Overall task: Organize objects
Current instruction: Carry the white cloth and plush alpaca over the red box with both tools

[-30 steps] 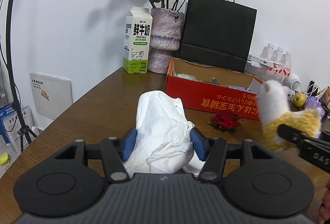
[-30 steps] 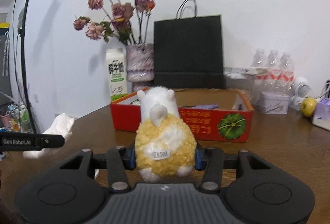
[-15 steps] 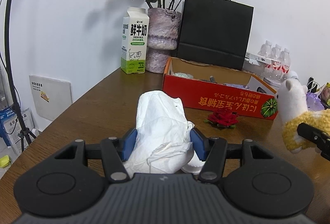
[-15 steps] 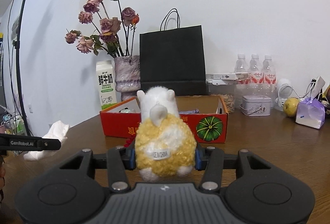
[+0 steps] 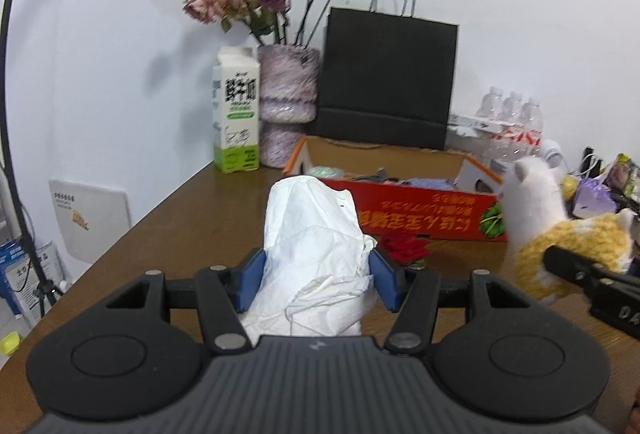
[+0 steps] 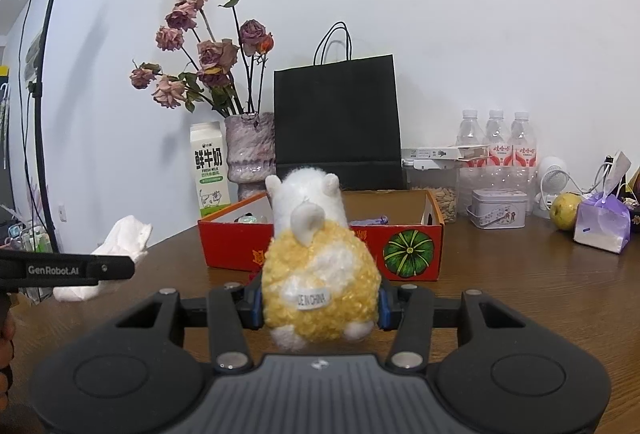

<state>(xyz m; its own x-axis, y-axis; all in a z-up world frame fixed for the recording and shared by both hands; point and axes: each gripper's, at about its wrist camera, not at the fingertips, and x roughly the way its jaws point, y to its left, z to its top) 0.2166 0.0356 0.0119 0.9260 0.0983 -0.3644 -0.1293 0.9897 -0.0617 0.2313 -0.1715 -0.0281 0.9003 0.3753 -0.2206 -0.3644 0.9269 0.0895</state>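
left gripper [image 5: 316, 280] fingers clamped on a crumpled white tissue [image 5: 314, 258] above the brown tabletop [image 5: 160, 234], right gripper [image 6: 320, 308] fingers clamped on a yellow-and-white plush [image 6: 320, 274], both just before the open red box [image 6: 408, 250], red rose [image 5: 404, 248] lying beside it

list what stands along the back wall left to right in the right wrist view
milk carton → vase → black bag → water bottles → yellow fruit
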